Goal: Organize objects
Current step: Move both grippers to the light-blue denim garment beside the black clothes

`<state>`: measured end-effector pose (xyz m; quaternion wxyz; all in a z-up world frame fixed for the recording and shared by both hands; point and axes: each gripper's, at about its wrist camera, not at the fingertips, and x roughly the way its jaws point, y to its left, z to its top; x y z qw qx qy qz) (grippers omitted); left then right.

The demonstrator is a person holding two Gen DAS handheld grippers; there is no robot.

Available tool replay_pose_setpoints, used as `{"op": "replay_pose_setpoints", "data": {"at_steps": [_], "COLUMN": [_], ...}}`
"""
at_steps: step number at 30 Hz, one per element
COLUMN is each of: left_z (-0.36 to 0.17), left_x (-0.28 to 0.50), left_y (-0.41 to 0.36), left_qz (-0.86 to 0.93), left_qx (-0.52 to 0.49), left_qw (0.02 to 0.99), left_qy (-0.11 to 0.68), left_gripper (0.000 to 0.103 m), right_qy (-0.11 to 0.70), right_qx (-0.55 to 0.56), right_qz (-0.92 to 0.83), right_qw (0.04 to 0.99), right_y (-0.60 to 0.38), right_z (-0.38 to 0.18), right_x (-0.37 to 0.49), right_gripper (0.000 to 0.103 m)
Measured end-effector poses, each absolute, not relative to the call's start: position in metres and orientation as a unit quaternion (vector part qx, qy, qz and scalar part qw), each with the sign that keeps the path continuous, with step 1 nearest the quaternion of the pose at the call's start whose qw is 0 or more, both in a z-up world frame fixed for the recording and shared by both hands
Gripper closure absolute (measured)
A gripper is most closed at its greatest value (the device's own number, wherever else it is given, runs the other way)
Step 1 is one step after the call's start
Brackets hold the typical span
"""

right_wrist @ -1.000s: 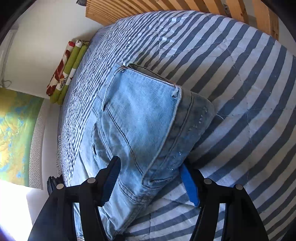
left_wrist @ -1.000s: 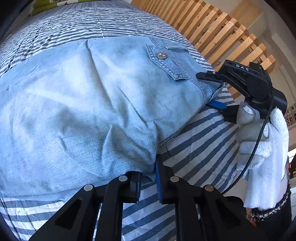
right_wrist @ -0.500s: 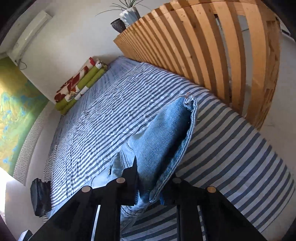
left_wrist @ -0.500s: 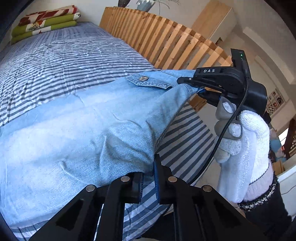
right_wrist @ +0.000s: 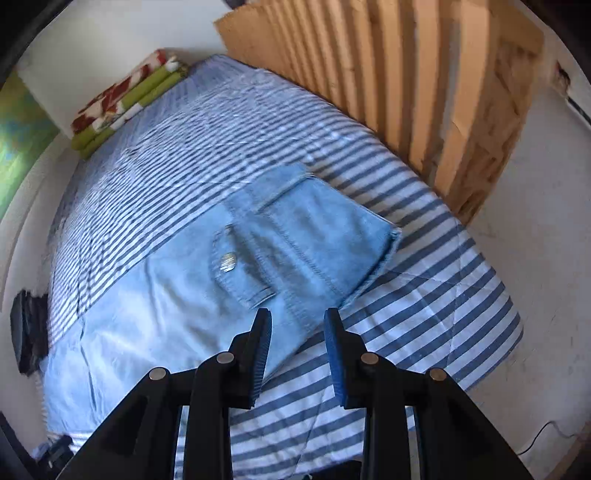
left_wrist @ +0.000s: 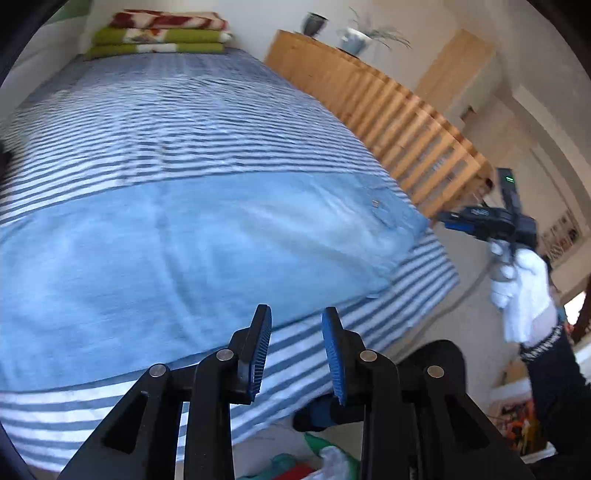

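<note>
A pair of light blue jeans (left_wrist: 192, 251) lies flat across the striped bed (left_wrist: 192, 133), waist end with a pocket and metal button (right_wrist: 227, 261) toward the wooden headboard side. My left gripper (left_wrist: 297, 343) hovers above the bed's near edge, its jaws opening, nothing between the blue pads. In the right wrist view my right gripper (right_wrist: 297, 343) hangs over the jeans' waist (right_wrist: 314, 236), jaws opening and empty, clear of the cloth. The left wrist view also shows the right gripper (left_wrist: 448, 220), held by a white-gloved hand (left_wrist: 521, 280) just past the jeans' corner.
A slatted wooden headboard (left_wrist: 399, 114) runs along the bed's far side. Folded green and red blankets (left_wrist: 159, 33) are stacked at the bed's end. Two plant pots (left_wrist: 334, 31) stand behind the headboard. Colourful items (left_wrist: 317, 458) lie on the floor below the left gripper. A dark object (right_wrist: 27, 325) sits at the bed's left edge.
Both grippers have let go of the jeans and pulled back upward. The jeans, lifted half a second ago, now lie flat on the bed. Both sets of jaws have parted.
</note>
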<state>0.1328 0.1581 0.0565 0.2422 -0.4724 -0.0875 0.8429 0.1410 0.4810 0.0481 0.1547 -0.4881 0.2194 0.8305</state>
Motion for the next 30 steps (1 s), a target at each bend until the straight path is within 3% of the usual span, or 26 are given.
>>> {"op": "replay_pose_setpoints", "data": {"at_steps": [6, 10, 14, 19, 24, 29, 30], "left_z": [0.051, 0.045, 0.019, -0.025, -0.042, -0.047, -0.045], "left_x": [0.168, 0.188, 0.195, 0.195, 0.186, 0.190, 0.195], "left_y": [-0.058, -0.187, -0.293, -0.356, -0.387, -0.401, -0.402], "left_qz": [0.883, 0.885, 0.862, 0.835, 0.821, 0.819, 0.820], "left_qx": [-0.435, -0.404, -0.386, -0.383, -0.371, -0.370, -0.370], "left_qw": [0.035, -0.114, -0.186, -0.192, -0.191, -0.180, -0.179], "left_qy": [-0.172, -0.200, -0.271, -0.345, -0.389, -0.399, -0.400], "left_gripper": [0.071, 0.071, 0.071, 0.072, 0.072, 0.072, 0.071], "right_qy": [0.070, -0.006, -0.088, -0.162, -0.278, -0.349, -0.350], "right_qx": [-0.475, -0.466, -0.458, -0.455, -0.422, -0.406, -0.411], "right_qz": [0.876, 0.863, 0.829, 0.778, 0.754, 0.755, 0.758], "right_qw": [-0.047, -0.194, -0.308, -0.402, -0.419, -0.378, -0.366], "right_y": [0.286, 0.132, -0.021, -0.177, -0.285, -0.332, -0.334], "right_z": [0.097, 0.095, 0.074, 0.029, -0.021, -0.057, -0.060], "right_x": [0.116, 0.091, 0.085, 0.097, 0.117, 0.112, 0.105], "right_gripper": [0.076, 0.075, 0.073, 0.064, 0.056, 0.057, 0.066]}}
